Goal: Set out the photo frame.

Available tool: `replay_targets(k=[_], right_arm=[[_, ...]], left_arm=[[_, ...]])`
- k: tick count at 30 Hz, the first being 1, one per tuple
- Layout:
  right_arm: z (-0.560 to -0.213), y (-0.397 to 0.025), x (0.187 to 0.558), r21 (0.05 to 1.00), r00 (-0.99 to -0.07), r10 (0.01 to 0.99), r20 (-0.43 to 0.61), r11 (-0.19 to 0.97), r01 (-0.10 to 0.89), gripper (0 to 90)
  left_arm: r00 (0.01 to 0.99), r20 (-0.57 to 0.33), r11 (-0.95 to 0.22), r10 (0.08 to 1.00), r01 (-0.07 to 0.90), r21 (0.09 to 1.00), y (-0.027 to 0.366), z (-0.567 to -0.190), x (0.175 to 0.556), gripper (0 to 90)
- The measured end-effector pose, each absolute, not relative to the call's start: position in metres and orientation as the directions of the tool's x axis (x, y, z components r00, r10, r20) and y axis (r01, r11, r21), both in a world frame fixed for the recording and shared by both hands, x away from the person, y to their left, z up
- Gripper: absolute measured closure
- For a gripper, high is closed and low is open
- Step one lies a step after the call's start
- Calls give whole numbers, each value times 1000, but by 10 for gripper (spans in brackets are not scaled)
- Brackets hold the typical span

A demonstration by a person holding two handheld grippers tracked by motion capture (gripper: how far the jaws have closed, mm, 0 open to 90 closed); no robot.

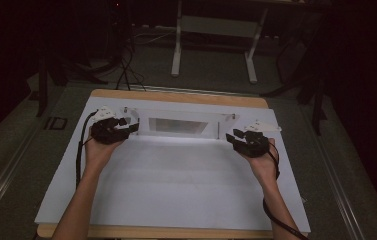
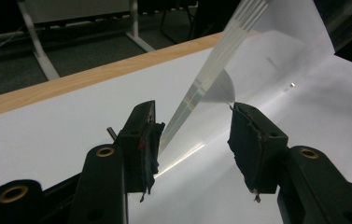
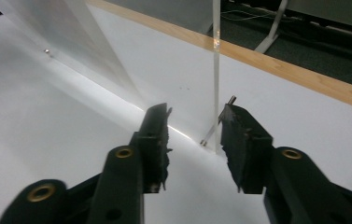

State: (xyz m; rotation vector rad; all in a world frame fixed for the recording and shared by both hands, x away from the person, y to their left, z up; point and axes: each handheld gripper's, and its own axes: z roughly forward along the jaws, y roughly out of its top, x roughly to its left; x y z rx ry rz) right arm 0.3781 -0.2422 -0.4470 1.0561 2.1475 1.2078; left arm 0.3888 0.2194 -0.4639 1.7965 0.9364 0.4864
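— Both claws first. How wide does the left gripper (image 2: 193, 135) stand?

— Parted, with a clear gap between the two padded jaws. Seen from the left gripper view, the near end of a clear acrylic stand (image 2: 239, 51) runs down into that gap, closer to the left-hand jaw. Whether either pad touches it I cannot tell; nothing looks clamped.

— And the right gripper (image 3: 194, 140)?

— Also parted, about as wide. In the right gripper view a thin upright clear panel edge (image 3: 216, 70) comes down to the table just ahead of the gap, near the right-hand jaw. A small metal screw (image 3: 204, 141) sits at its foot. Again, no firm grip on anything.

— Where does the stand sit on the table?

— From the high view the clear acrylic stand (image 1: 178, 125) is at the far middle of the white sheet (image 1: 186, 185), running across it, with the left gripper (image 1: 126, 127) at its left end and the right gripper (image 1: 238, 137) at its right end.

— Edges and room?

— The wooden table edge (image 1: 176, 97) lies just behind the stand. The white sheet toward the person is bare and wide between the two forearms. Cables (image 1: 79, 155) trail from each gripper along the outer sides. Beyond the table, dark floor and a white desk frame (image 1: 216, 45).
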Motion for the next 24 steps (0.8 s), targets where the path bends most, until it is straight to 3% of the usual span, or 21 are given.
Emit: replay_targets(k=[9, 24], right_arm=[[-454, -235, 404, 870, -636, 770, -43, 342, 355, 523], [-465, -223, 422, 892, -679, 733, -44, 335, 305, 488]], left_arm=[[613, -92, -184, 784, 373, 909, 219, -464, 391, 525], [595, -36, -243, 803, 382, 892, 211, -470, 402, 526]])
